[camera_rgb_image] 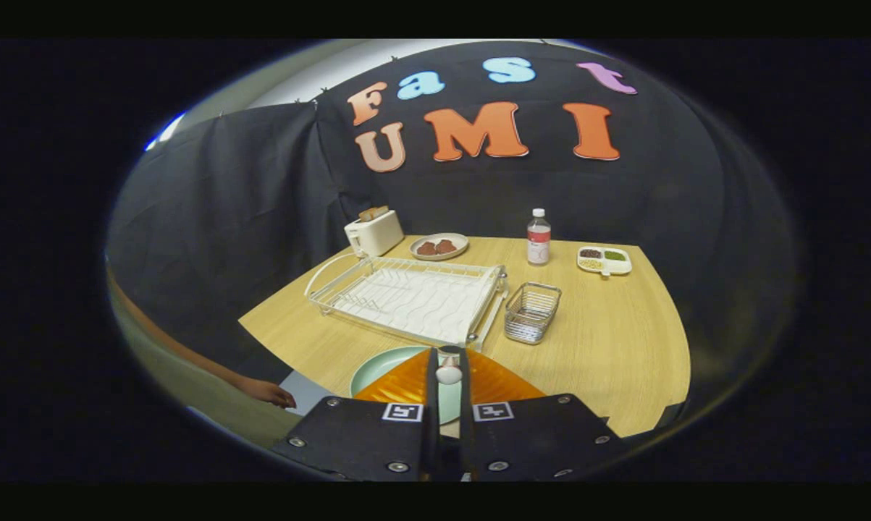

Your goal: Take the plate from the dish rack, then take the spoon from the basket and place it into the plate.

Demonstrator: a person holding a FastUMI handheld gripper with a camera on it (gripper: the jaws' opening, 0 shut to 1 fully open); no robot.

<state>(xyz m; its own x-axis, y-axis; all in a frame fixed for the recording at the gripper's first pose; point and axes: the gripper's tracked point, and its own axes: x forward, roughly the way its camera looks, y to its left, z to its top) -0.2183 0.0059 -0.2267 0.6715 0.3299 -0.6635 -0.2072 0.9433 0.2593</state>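
Taking the white wire dish rack as the landmark, the task looks nearly finished. The rack's slots stand bare, and the round pale green plate lies flat on the table just in front of the rack's near rail, so the first step reads as done.

To the left of the rack and nearer than it, a person's hand rests at the table's edge. Behind the rack's left end stands a cream toaster with slices in it, and behind the rack's middle a shallow beige dish carries two brown pieces.

In front of the rack, the gripper hangs over the plate with its fingers drawn close together, pinching the small white spoon, whose bowl shows at the tips. Judging by this, only lowering and letting go remain.

Just right of the rack sits the small silver wire basket; I cannot make out anything left inside. Behind it stands a clear plastic bottle with a white cap, and further right a white divided tray holds dark, green and pale fillings.

All rests on a light wood-grain table, closed in by black cloth.
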